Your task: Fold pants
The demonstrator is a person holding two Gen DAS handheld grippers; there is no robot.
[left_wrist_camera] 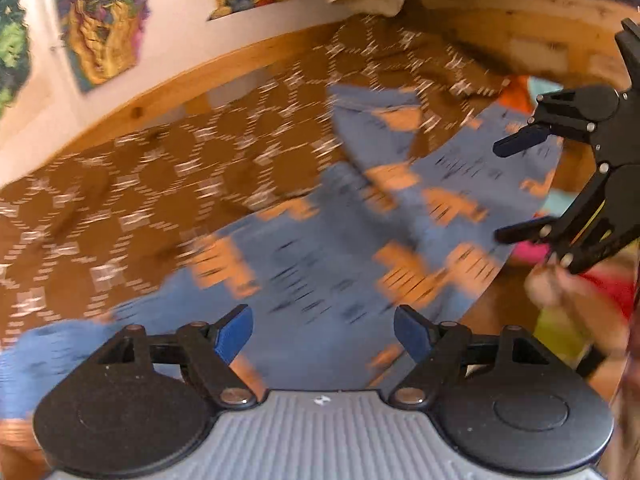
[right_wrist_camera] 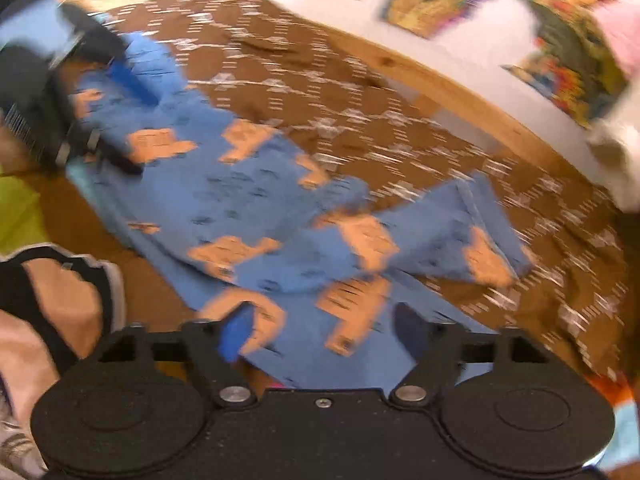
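Blue pants [right_wrist_camera: 280, 216] lie rumpled on the brown bedspread [right_wrist_camera: 360, 92].
I hold both claws, left [left_wrist_camera: 323, 334] and right [right_wrist_camera: 320, 334], wide above the pants (frames blurred).

Soft blue cloth pants with orange block print [left_wrist_camera: 340, 248] lie matt and lightly creased over a brown woven bedspread patterned in white dashes [left_wrist_camera: 120, 208]. Behind runs a pale varnished wooden bed rail [left_wrist_camera: 168, 92], smooth with a faint sheen and dark knots. The left gripper [left_wrist_camera: 323, 332] shows grainy matt black plastic discs, a ribbed grey plastic body and bright metal pivot pins; the right gripper [right_wrist_camera: 323, 332] is all matt black plastic, its fingers [right_wrist_camera: 236, 336] tipped with blue pads.
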